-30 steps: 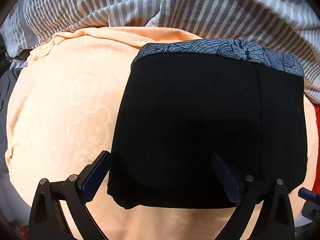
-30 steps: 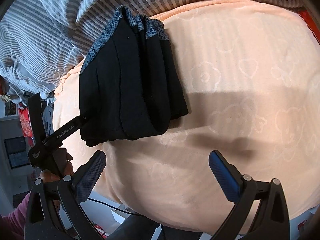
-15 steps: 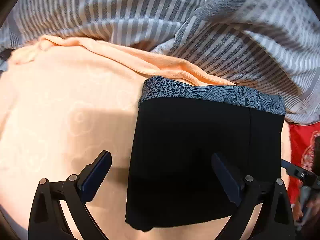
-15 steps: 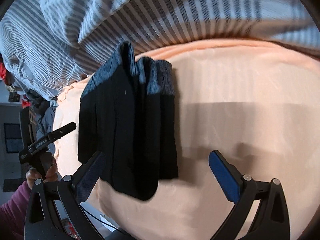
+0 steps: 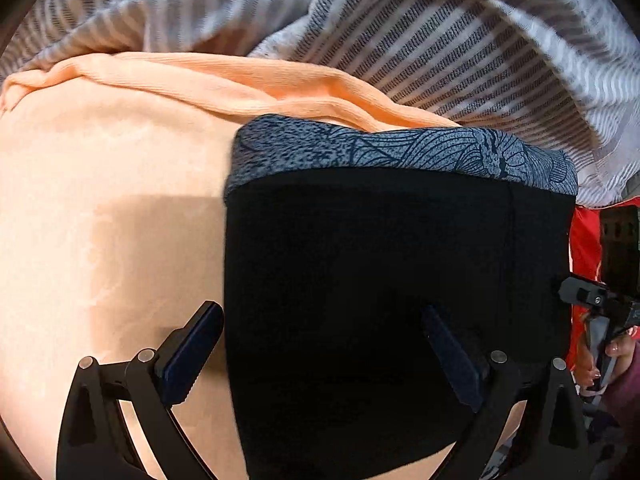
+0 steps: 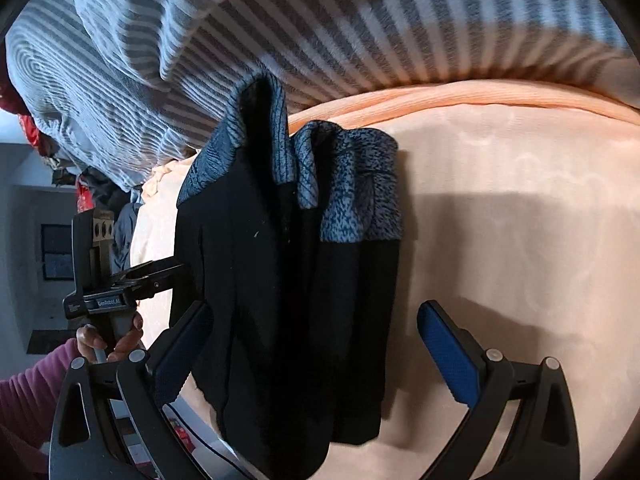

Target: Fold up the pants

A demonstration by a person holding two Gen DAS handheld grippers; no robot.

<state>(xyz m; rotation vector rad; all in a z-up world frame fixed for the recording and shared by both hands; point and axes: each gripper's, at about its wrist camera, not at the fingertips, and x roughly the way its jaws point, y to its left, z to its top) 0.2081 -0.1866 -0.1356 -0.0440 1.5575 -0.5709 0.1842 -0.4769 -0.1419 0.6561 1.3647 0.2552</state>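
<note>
Pants [image 5: 392, 280]: a black pair, folded into a compact block, is lying on the peach blanket [image 5: 100, 208] with its patterned grey-blue waistband [image 5: 400, 152] pointing toward the blanket's far edge, where the fabric is bunching into a ridge.
Left gripper [image 5: 324, 344]: its jaws are standing wide apart, holding nothing; one dark blue pad [image 5: 192, 356] is hovering over bare blanket just beside the pants' edge, the other [image 5: 448, 360] is showing over the black cloth. Whether either is touching is not something I can tell.
Right gripper [image 6: 316, 356]: its jaws are also spread wide and gripping nothing; one pad [image 6: 176, 356] is sitting at the pants' near-left edge, the bright blue pad [image 6: 448, 352] is over open blanket.
Only the left wrist view is showing: the folded top as one smooth flat panel, with the waistband running straight across it, and a red cloth [image 5: 584, 248] beyond the blanket's right edge.
Only the right wrist view is showing: the pants [image 6: 280, 288] from the side, several stacked layers with the waistband [image 6: 352, 184] doubling over in folds.
Each view is catching the other tool: the right gripper [image 5: 600, 304] is appearing at the right; the left gripper [image 6: 120, 292] is appearing at the left, held by a hand [image 6: 112, 340] in a pink sleeve [image 6: 32, 392].
Striped bedding [image 6: 320, 28]: grey and white, it is piling up beyond the blanket's far edge.
</note>
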